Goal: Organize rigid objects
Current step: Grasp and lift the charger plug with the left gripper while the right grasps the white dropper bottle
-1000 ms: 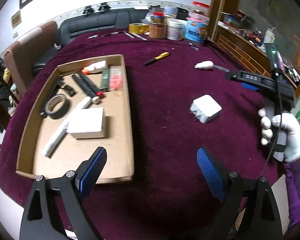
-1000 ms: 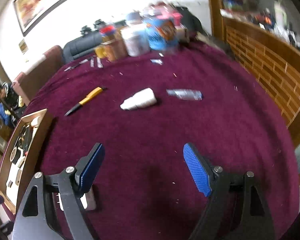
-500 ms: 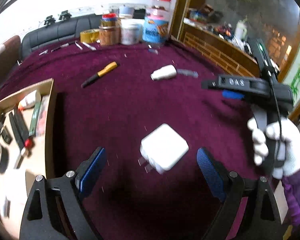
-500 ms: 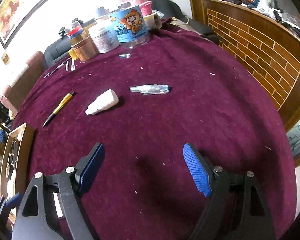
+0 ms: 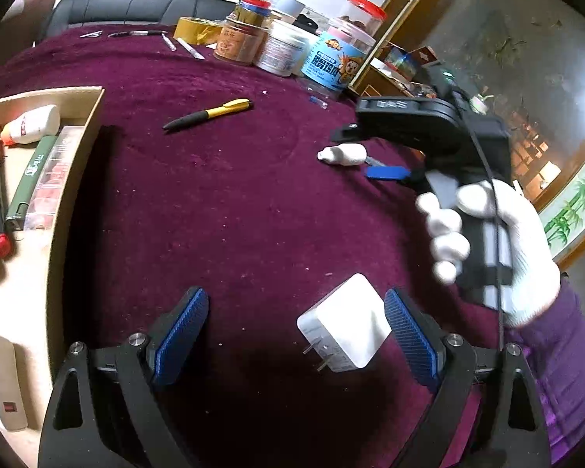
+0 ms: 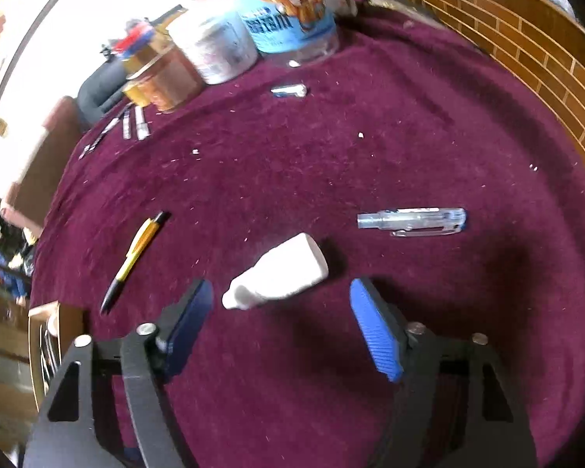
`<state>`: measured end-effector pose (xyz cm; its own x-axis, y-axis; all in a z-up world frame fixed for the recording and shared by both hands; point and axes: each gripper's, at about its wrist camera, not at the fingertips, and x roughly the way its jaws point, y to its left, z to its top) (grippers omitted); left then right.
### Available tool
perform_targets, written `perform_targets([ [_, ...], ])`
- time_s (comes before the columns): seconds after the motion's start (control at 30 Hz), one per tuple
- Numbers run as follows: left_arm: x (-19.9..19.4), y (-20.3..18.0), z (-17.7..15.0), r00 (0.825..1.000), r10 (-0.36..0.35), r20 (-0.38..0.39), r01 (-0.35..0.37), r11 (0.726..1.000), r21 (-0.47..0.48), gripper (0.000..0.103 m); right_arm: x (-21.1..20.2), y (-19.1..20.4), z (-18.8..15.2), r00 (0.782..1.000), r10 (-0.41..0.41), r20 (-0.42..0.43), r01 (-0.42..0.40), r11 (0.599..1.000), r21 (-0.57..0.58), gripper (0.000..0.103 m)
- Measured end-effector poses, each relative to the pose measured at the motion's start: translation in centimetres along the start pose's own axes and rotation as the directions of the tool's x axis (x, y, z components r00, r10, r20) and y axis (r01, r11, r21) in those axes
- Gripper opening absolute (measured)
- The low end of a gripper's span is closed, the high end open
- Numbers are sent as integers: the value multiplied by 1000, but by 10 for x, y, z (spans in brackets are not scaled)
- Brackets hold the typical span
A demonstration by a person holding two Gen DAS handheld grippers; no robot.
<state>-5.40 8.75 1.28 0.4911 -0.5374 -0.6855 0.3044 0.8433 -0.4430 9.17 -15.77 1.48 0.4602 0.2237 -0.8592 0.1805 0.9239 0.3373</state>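
A white plug-in charger point(image 5: 345, 331) lies on the maroon tablecloth between the fingers of my left gripper point(image 5: 294, 298). It sits close to the right pad, with a wide gap to the left pad; the gripper is open. A small white dropper bottle point(image 6: 280, 271) lies on its side just ahead of my right gripper point(image 6: 280, 292). Its nozzle end reaches in between the blue fingertips. The right jaws are closing, and neither pad touches the bottle. In the left wrist view a white-gloved hand point(image 5: 487, 241) holds the right gripper point(image 5: 364, 154) over that bottle point(image 5: 345, 155).
A cardboard tray point(image 5: 74, 179) at the left holds a glue bottle point(image 5: 35, 124), markers and other items. A yellow-black pen point(image 6: 136, 257) and a clear pen point(image 6: 413, 220) lie loose on the cloth. Jars point(image 6: 288, 19) and a tape roll point(image 5: 195, 29) stand at the far edge.
My left gripper swung right from the tray and sank until the charger lay between its fingers. My right gripper moved forward to the white bottle, and its jaws narrowed.
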Motion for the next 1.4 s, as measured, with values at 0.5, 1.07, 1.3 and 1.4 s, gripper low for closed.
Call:
perform_targets([
  [0.5,0,1,0,1000,-11,5,11,1000,-7,89,-6,20,-19,992,-122,-27,115,975,-193,37],
  [1.07,20,-60,-9,987,155,-53,-129,936,328,93,-86,-67,-124,1000,24,1,-23,972,-235,38],
  [1.3,54,-79,-14,945,314,-92,-243,861,447,97,-90,-67,-136,999,26,25,-19,972,-233,40],
  [1.4,56,-77,-12,949,299,-101,-229,872,433,97,-92,-67,-142,999,43,33,-34,973,-229,40],
])
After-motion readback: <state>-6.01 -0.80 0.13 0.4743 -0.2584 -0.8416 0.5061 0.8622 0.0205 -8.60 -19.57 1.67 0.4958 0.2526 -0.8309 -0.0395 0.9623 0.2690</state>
